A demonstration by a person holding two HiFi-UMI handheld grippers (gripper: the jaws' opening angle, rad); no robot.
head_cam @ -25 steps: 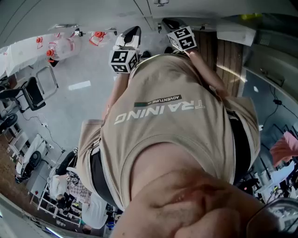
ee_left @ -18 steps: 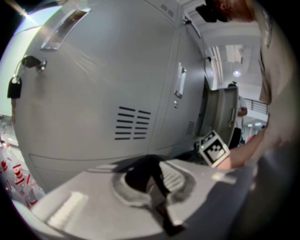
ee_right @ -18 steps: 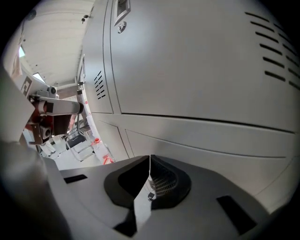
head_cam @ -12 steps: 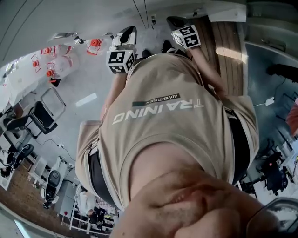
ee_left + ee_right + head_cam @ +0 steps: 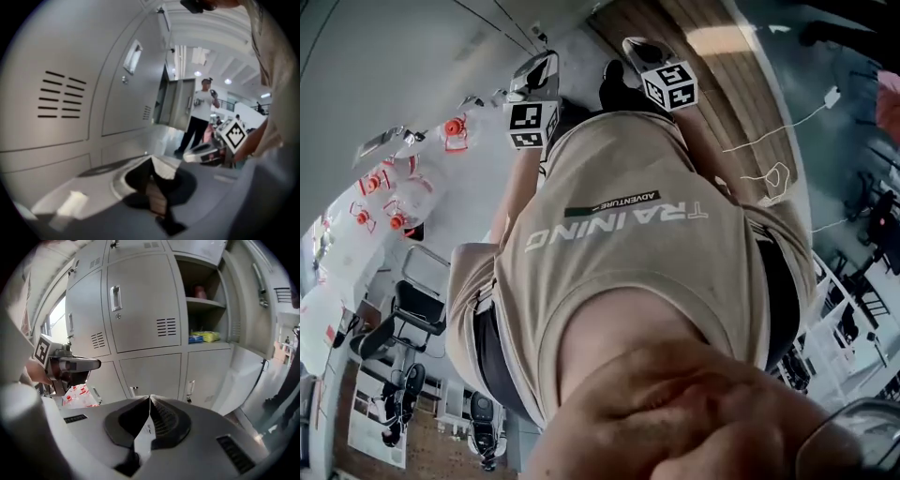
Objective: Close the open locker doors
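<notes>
Left gripper (image 5: 151, 158): jaws pressed together with nothing between them, clear of the lockers, looking along the row of grey fronts.
Right gripper (image 5: 150, 396): jaws also together and empty, facing the lockers and touching none.
Open upper door (image 5: 255, 296): swung out at the right of the right gripper view, beside its open compartment (image 5: 206, 284).
Compartment contents: yellow and blue packets (image 5: 204, 337) on the lower shelf; 1 pinkish thing above, too small to tell.
Far open door (image 5: 182, 108): stands out from the row farther along, with a bystander (image 5: 199, 117) just beyond it.
Closed door (image 5: 140, 305): handle and vent slots, just left of the open compartment.
Red-and-white bag (image 5: 77, 395): low near the locker fronts.
Beige shirt (image 5: 628, 244): fills the head view, with both grippers held out ahead of it.
</notes>
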